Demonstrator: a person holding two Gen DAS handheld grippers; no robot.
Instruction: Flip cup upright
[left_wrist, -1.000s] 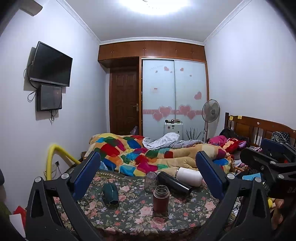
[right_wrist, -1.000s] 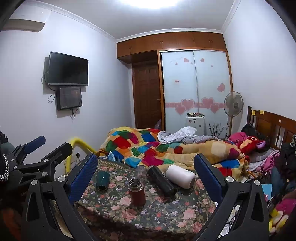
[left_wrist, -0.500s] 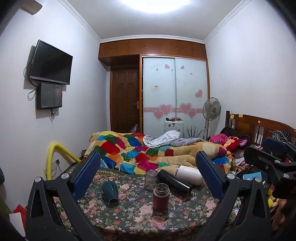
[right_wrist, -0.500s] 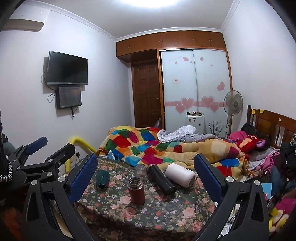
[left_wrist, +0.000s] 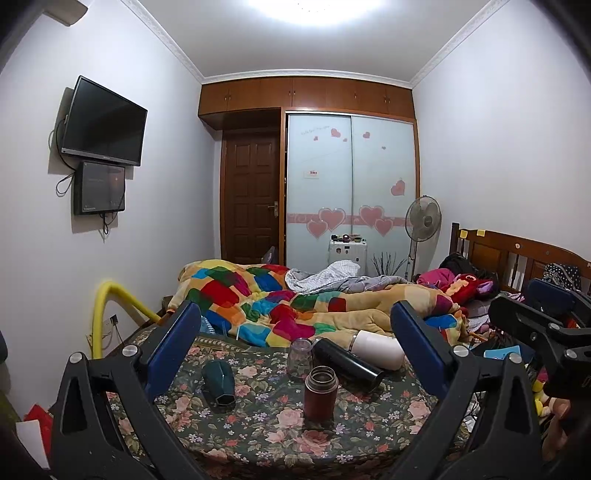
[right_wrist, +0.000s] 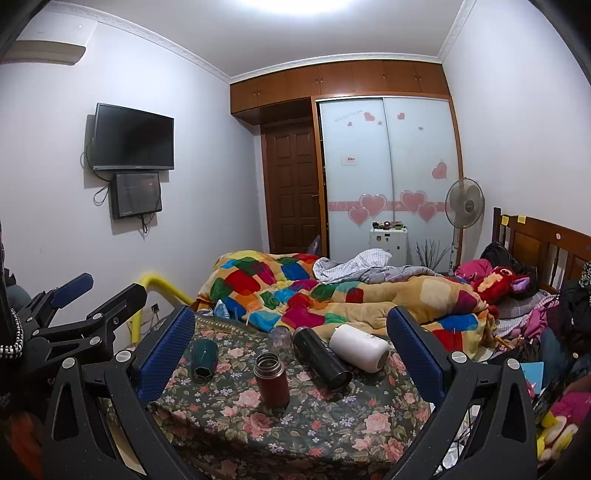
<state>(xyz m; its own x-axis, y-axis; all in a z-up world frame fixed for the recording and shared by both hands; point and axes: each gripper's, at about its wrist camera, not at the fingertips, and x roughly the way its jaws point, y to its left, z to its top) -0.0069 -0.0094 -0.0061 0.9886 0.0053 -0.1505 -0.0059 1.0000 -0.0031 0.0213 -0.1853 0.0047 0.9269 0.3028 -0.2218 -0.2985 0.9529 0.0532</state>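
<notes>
A dark green faceted cup (left_wrist: 218, 380) lies on its side on the floral tablecloth (left_wrist: 258, 424), left of centre; it also shows in the right wrist view (right_wrist: 204, 357). A black flask (left_wrist: 347, 363) and a white flask (left_wrist: 376, 349) lie on their sides behind. A clear glass (left_wrist: 299, 354) stands upside down. A maroon flask (left_wrist: 320, 393) stands upright, open-topped. My left gripper (left_wrist: 295, 336) is open and empty, held back from the table. My right gripper (right_wrist: 291, 336) is open and empty, also held back.
A bed with a patchwork quilt (left_wrist: 295, 299) lies behind the table. A yellow pipe (left_wrist: 110, 299) curves at the left wall. Clutter and toys (right_wrist: 561, 424) sit at the right. Each gripper shows at the edge of the other's view.
Both views have shifted only slightly. The objects on the table have not moved, and both grippers stay open.
</notes>
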